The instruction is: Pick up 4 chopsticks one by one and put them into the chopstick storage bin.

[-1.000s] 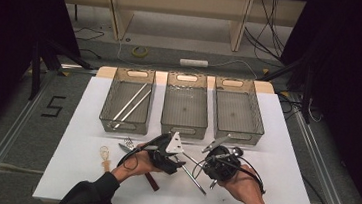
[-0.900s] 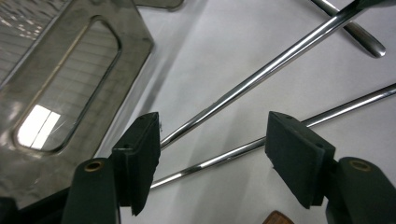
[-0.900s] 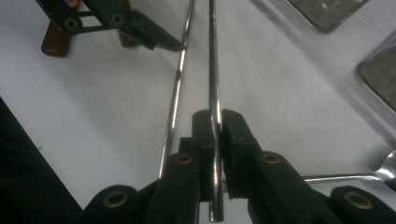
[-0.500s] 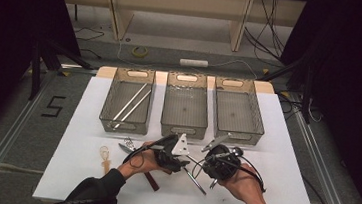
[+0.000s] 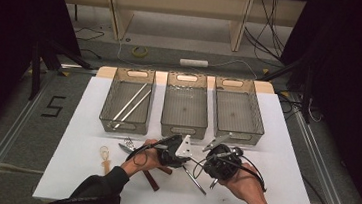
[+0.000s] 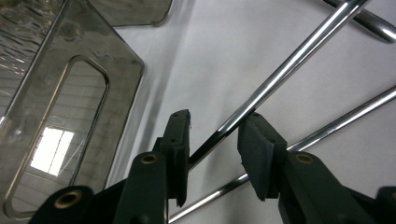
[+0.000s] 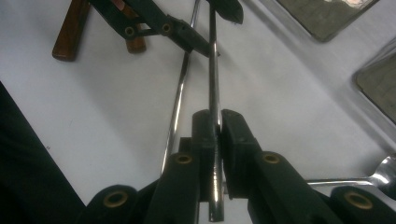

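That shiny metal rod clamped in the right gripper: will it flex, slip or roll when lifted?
The metal rod looks straight and solid, so probably stiff. Its polished surface may slide between the right gripper pads. Being round, it would likely roll on the table if released.

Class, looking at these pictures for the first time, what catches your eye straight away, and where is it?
At the near middle of the white table, two hand-held grippers meet over one metal rod: the right gripper is clamped on it, while the left gripper straddles it with jaws apart. Behind them stand three clear bins in a row, the left bin holding two more rods.
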